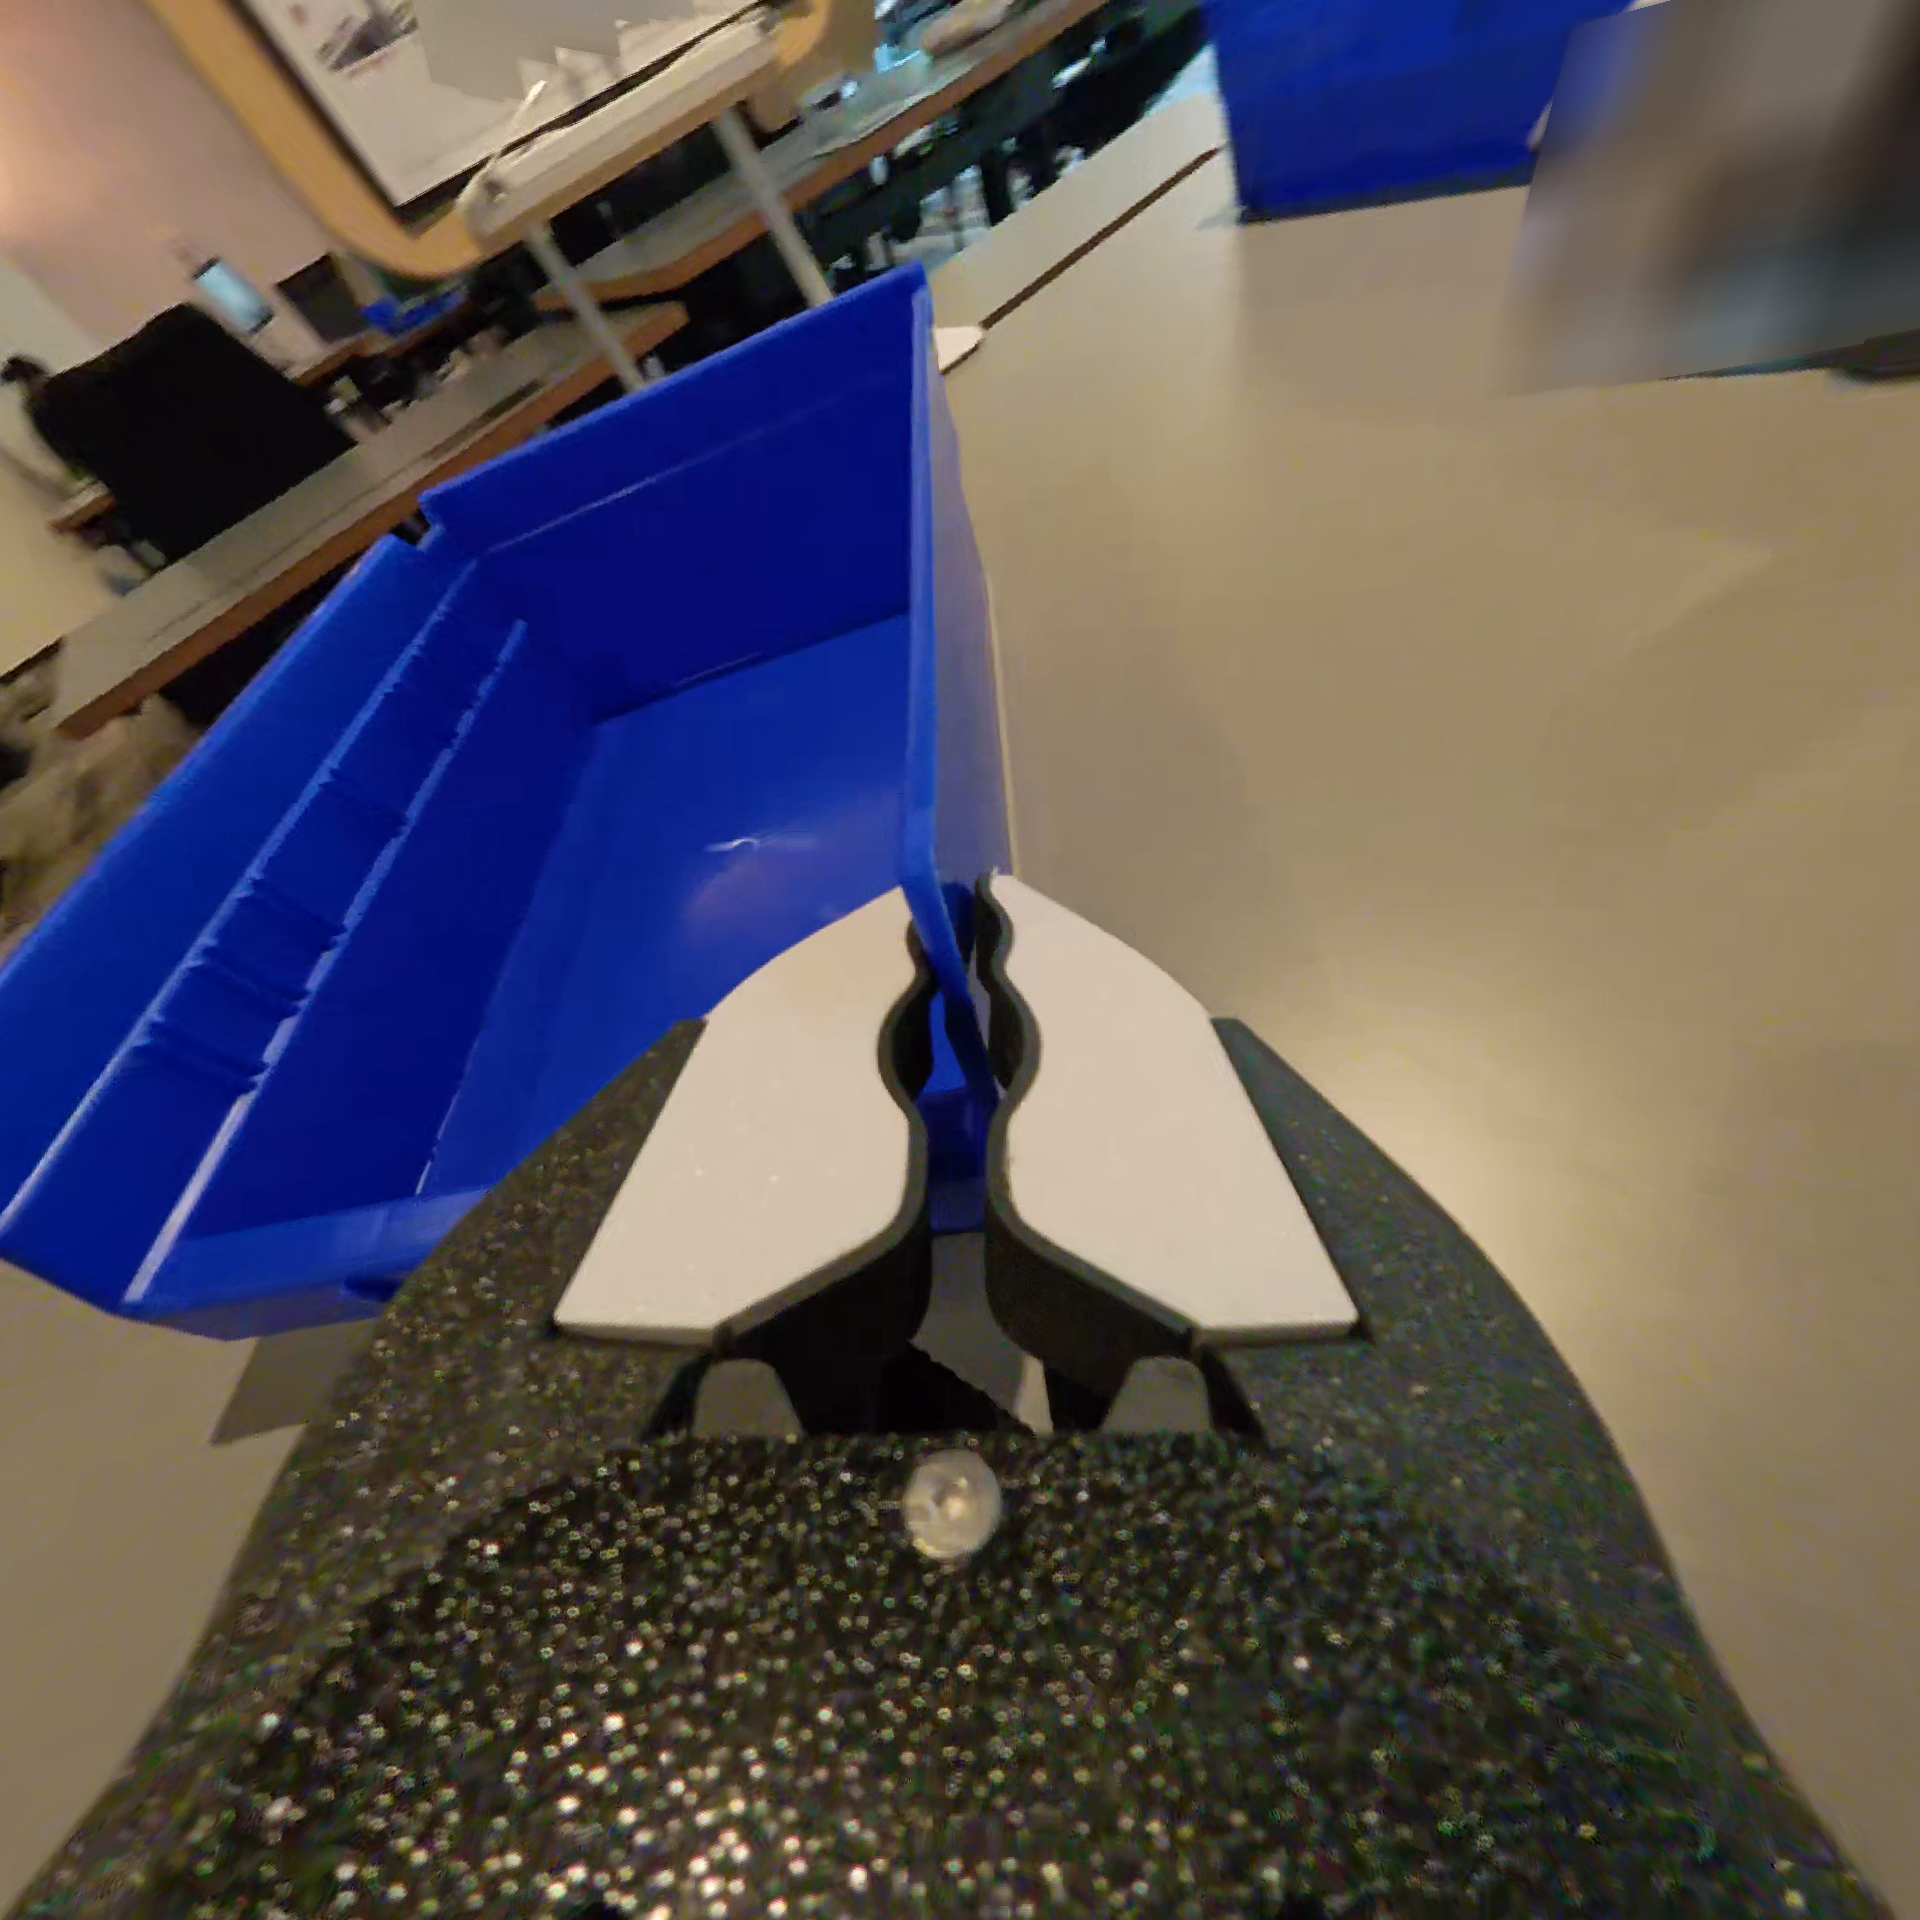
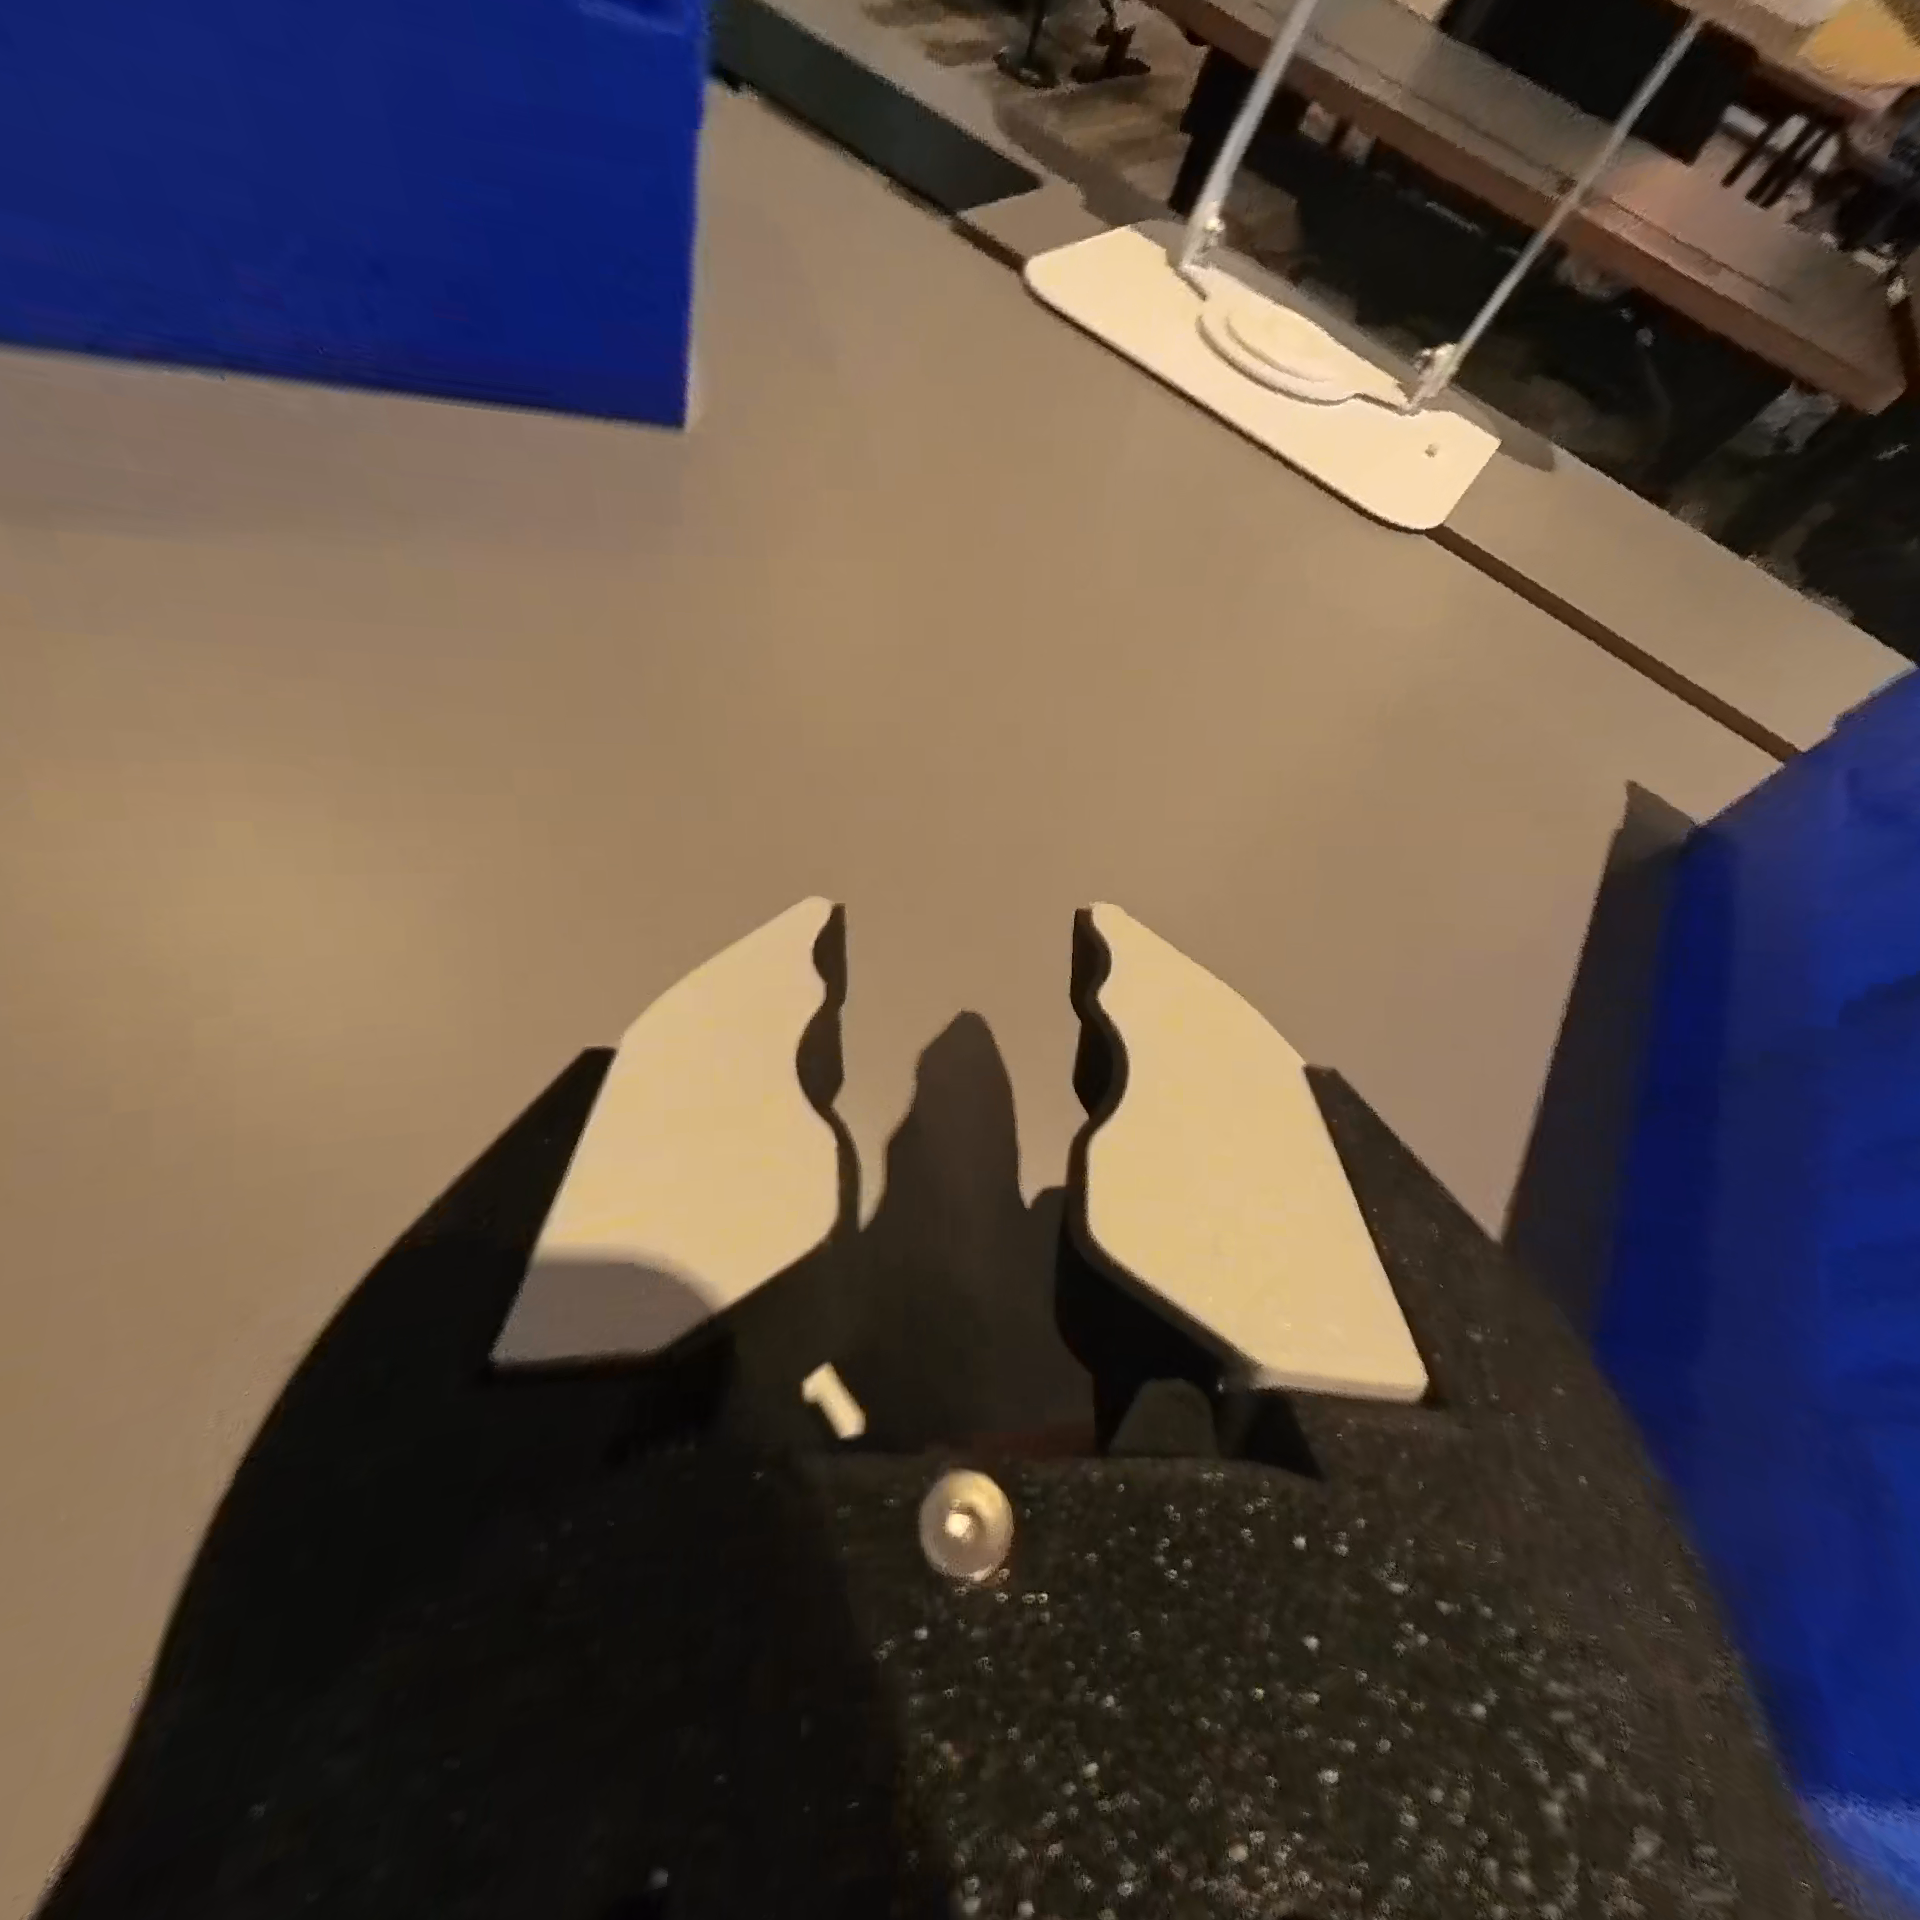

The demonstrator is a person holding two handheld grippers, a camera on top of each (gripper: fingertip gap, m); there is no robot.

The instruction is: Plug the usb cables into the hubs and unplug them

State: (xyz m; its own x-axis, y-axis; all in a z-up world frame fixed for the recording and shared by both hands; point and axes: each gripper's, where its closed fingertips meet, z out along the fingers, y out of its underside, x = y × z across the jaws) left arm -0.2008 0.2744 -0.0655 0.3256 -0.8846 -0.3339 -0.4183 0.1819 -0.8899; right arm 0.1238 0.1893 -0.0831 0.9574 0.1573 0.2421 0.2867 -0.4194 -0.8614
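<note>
My left gripper is shut on the right side wall of an empty blue plastic bin and holds the bin tilted, its near end raised off the grey table. My right gripper is open and empty above the bare table. No usb cable or hub shows in either view.
A second blue bin stands at the far right of the left wrist view and shows top left in the right wrist view. Another blue bin wall is close on the right. A white stand base sits at the table's far edge. The tips of one gripper are about 35 cm away from the tips of the other.
</note>
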